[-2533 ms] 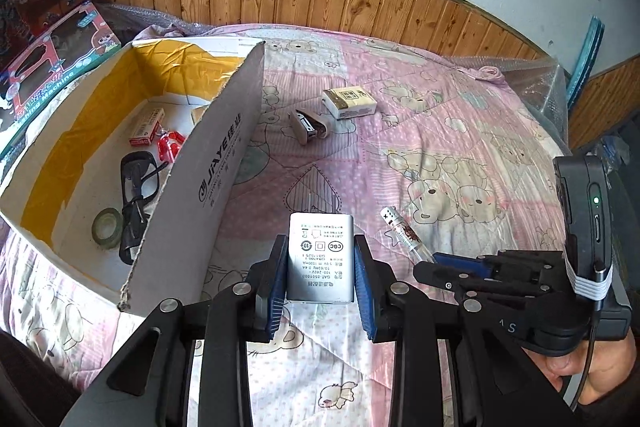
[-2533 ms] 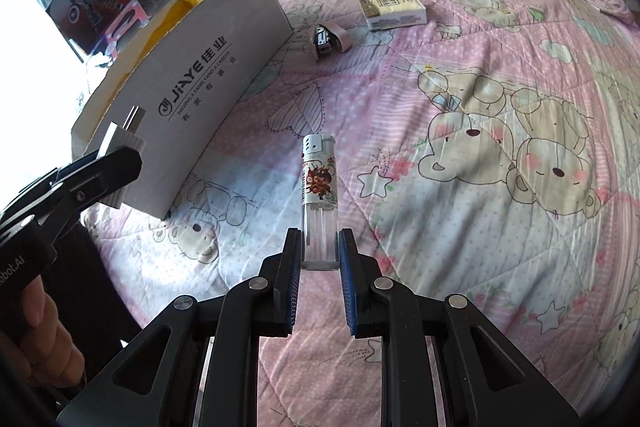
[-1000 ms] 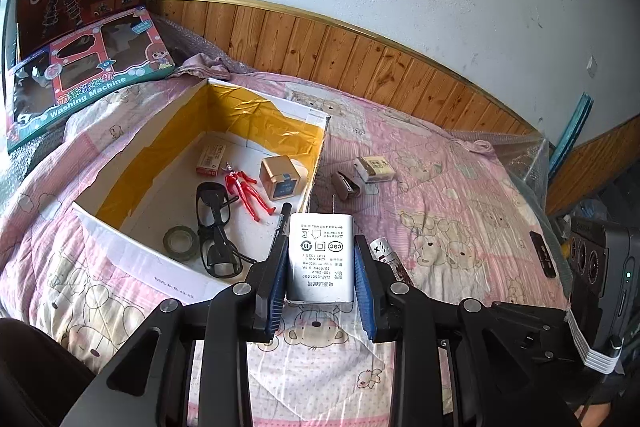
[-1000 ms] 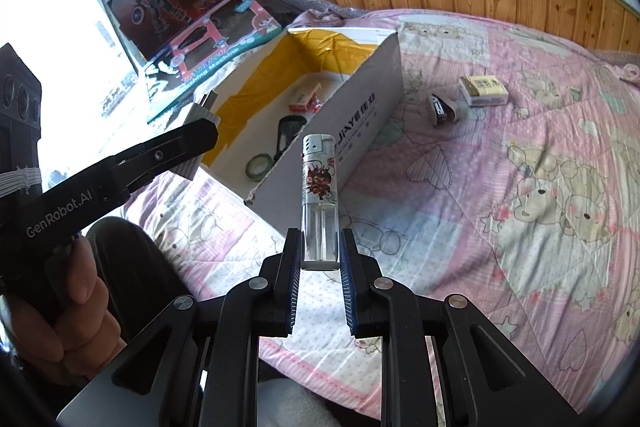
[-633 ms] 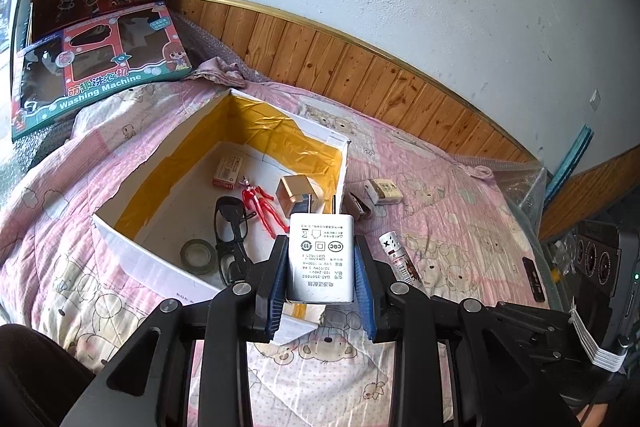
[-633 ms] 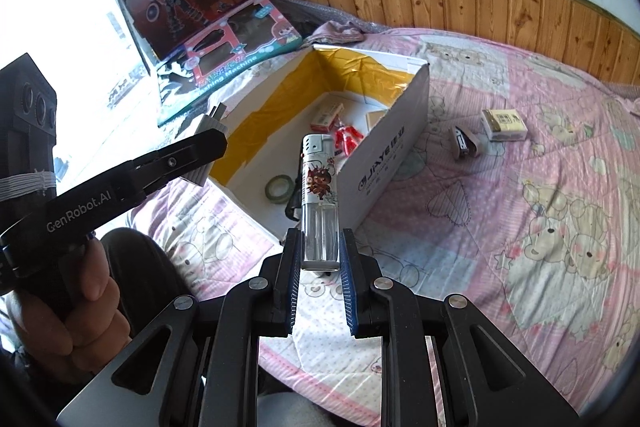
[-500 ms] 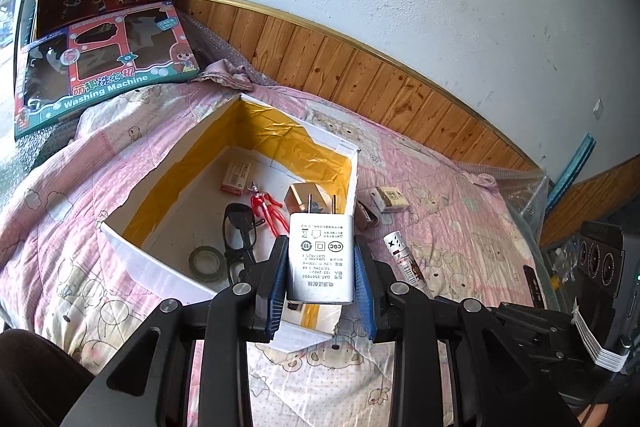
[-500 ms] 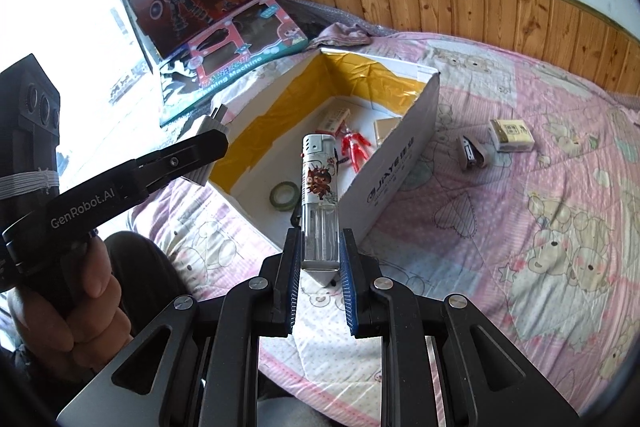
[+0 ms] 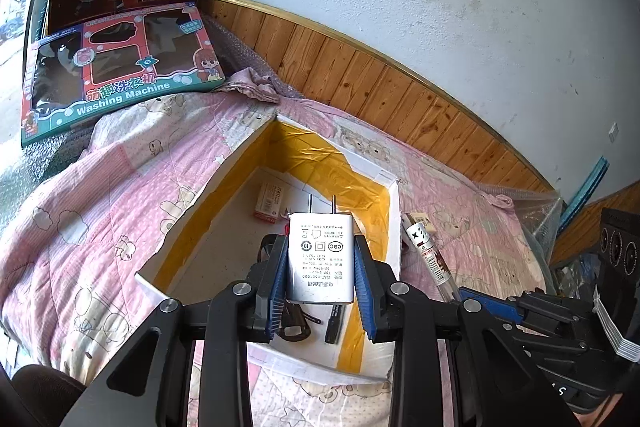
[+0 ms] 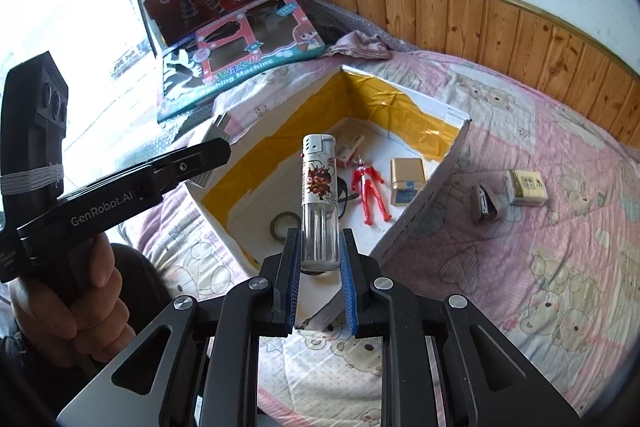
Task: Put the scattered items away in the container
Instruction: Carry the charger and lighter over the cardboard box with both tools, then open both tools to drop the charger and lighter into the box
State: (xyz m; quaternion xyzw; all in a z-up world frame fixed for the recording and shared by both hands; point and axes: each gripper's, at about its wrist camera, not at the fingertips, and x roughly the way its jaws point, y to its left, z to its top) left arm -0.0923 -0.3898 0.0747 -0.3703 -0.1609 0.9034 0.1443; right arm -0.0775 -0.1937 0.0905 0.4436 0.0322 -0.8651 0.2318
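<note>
Left gripper [image 9: 321, 269]: jaws pinching a white charger [image 9: 321, 258] by its two flat sides, prongs pointing away, label up. It hangs above the near end of the box [image 9: 394, 223]. Judged light, rigid, smooth plastic; the flat-side hold seems best, since the faces are broad and parallel.

Right gripper [image 10: 319, 259]: jaws pinching a lighter [image 10: 319, 193] at its clear lower end, metal cap away from the camera. It hangs over the near wall of the box. Judged light, stiff and slick; a hard knock could crack the tank, so a low release is advisable.

Farther, inside the box: tape roll [image 10: 285, 223], red figure [image 10: 370, 187], gold case [image 10: 408, 175], small red-and-white carton [image 9: 269, 202].

Beyond the box, on the bed [image 10: 560, 267]: a dark clip-like item [image 10: 485, 203] and a small pale box [image 10: 527, 187], near each other, not yet tidied.

View differences: the right wrist view shows the box floor plainly and the two leftover items; in the left wrist view the charger hides most of these. The left wrist view alone shows a dark pen-like object [image 9: 335, 319] at the near box end and the charger label. The right wrist view also shows a hand [image 10: 76, 307] holding the left gripper.
</note>
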